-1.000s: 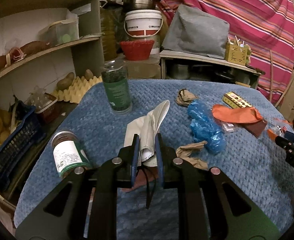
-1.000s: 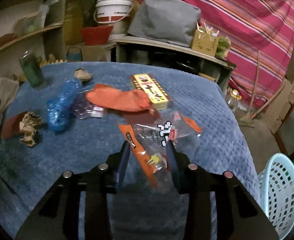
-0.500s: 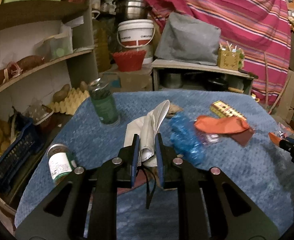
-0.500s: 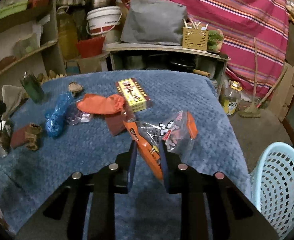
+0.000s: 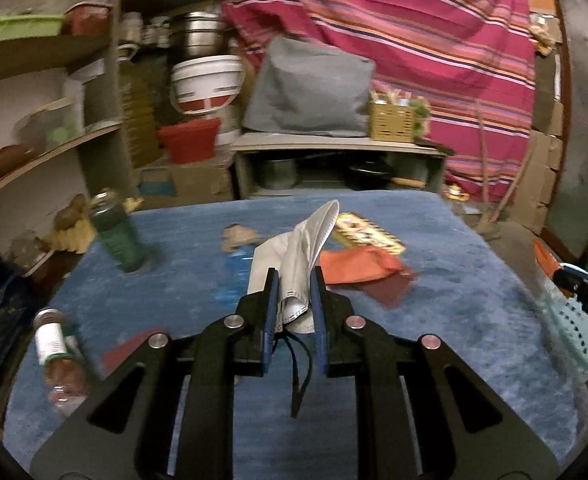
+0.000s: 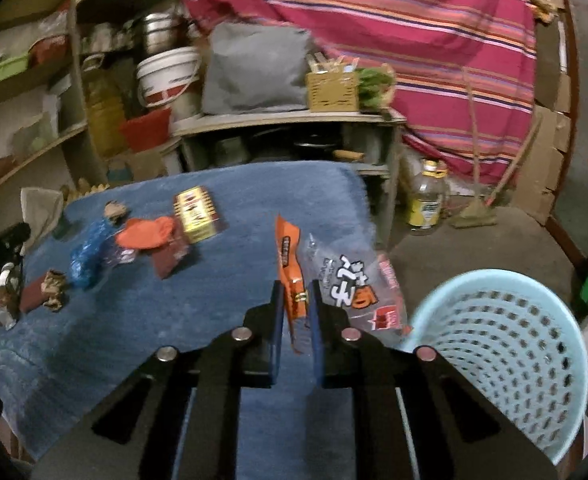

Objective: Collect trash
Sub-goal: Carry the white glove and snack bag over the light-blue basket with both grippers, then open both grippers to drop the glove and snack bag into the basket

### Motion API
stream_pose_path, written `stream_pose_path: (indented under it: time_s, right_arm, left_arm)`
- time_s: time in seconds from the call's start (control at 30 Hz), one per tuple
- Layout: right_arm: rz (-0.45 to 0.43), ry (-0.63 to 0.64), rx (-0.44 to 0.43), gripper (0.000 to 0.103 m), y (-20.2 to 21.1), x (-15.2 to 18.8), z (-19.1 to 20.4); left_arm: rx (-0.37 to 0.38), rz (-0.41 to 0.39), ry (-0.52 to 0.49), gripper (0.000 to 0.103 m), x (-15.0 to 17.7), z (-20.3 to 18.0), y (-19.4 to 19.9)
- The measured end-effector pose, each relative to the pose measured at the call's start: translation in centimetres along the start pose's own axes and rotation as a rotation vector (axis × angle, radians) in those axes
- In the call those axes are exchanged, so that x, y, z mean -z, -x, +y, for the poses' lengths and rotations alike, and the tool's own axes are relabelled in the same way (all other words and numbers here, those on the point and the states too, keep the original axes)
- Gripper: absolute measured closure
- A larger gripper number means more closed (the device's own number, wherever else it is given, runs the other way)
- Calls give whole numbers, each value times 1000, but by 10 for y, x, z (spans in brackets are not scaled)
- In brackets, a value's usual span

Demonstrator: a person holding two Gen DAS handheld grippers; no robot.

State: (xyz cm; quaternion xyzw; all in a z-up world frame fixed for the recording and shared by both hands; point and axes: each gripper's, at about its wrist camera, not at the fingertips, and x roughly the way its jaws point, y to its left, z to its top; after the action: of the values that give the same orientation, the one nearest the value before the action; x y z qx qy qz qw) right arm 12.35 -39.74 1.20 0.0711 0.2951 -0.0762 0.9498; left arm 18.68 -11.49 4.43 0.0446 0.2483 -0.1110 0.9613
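basket lies right of the loaded right gripper

right gripper [image 6: 295, 300] clenches the snack wrapper [image 6: 345, 284], the pale blue basket [image 6: 505, 352] just to its right, nearer than the left gripper [image 5: 292, 290], clamped on a face mask [image 5: 301, 252].

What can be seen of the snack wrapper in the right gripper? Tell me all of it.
The snack wrapper is a crinkled clear plastic bag with orange edges, white lettering and red marks. The right gripper is shut on its orange strip, lifting it off the blue table cover. Its loose side hangs rightward, next to the light-blue basket.
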Motion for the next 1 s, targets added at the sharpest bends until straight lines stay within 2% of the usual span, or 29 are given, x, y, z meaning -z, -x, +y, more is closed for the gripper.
stream_pose_path:
  time_s: [0.4, 0.57, 0.77, 1.0]
  right_arm:
    - [-21, -140, 114, 90, 42, 18, -122]
    - [-22, -196, 139, 90, 53, 29, -165]
    - [-17, -237, 153, 90, 57, 38, -194]
    - [-25, -257, 144, 91, 59, 41, -206]
  left_arm:
    - [235, 12, -131, 88, 4, -154, -4]
    - [305, 14, -180, 88, 7, -211, -1]
    - [390, 32, -208, 88, 17, -273, 2]
    - [458, 67, -218, 87, 25, -313, -1]
